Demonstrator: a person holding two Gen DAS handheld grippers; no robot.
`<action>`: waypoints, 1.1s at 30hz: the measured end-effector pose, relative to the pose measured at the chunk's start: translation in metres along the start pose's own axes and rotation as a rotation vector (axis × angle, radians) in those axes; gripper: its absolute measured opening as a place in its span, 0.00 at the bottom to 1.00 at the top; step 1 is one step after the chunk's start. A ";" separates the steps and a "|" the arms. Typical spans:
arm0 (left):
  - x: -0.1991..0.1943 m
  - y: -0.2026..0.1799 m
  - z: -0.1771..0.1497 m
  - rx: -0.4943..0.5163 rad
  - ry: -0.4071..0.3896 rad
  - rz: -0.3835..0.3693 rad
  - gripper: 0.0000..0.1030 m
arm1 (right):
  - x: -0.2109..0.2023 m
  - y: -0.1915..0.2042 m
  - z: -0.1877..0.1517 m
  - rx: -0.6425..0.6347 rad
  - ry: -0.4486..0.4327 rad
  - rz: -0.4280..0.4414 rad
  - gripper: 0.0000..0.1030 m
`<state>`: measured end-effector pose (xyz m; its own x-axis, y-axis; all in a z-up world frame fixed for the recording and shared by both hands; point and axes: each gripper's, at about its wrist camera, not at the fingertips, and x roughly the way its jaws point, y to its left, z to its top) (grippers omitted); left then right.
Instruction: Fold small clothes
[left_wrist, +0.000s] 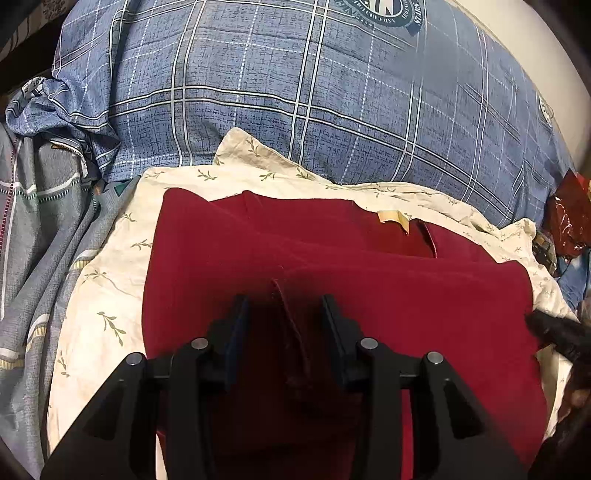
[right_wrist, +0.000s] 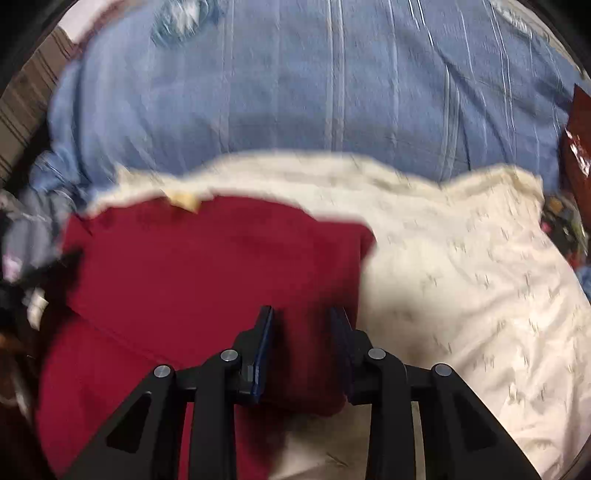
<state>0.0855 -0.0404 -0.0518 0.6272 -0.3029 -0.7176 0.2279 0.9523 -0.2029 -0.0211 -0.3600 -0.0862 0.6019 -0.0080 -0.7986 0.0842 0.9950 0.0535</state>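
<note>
One dark red fabric garment (left_wrist: 332, 258) is all there is to fold, lying on a cream leaf-print cloth (left_wrist: 99, 288) spread over a blue plaid quilt (left_wrist: 295, 92).

Left wrist view first: the left gripper (left_wrist: 284, 306) sits right over the garment's near part, jaws apart, with a raised seam or fold ridge running up between the two fingers. It isn't pinched yet as far as I can see. The garment's long axis runs side to side across this view, with a small cream label (left_wrist: 393, 218) at its far edge. The tip of the right gripper (left_wrist: 554, 332) pokes in at the garment's right edge, too little of it to read there.

Right wrist view is motion-blurred. The right gripper's jaws are apart here, straddling the garment's right-hand edge, red cloth between the fingers but not clamped. The rest of the garment lies left of it.

My guess: both claws are equally close, each over its own end, so a two-handed pinch and fold comes next.
</note>
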 end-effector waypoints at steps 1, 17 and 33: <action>0.000 0.000 0.000 0.000 0.001 0.000 0.37 | 0.000 -0.003 -0.003 0.013 -0.002 0.011 0.27; 0.002 -0.002 0.002 0.019 0.008 0.012 0.46 | 0.016 0.022 0.043 0.025 -0.058 0.064 0.34; -0.002 0.001 0.004 -0.004 0.014 0.004 0.49 | 0.004 0.008 0.009 0.073 -0.017 0.053 0.38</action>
<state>0.0872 -0.0393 -0.0476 0.6178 -0.2988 -0.7274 0.2227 0.9536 -0.2026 -0.0109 -0.3532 -0.0836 0.6200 0.0418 -0.7835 0.1091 0.9843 0.1388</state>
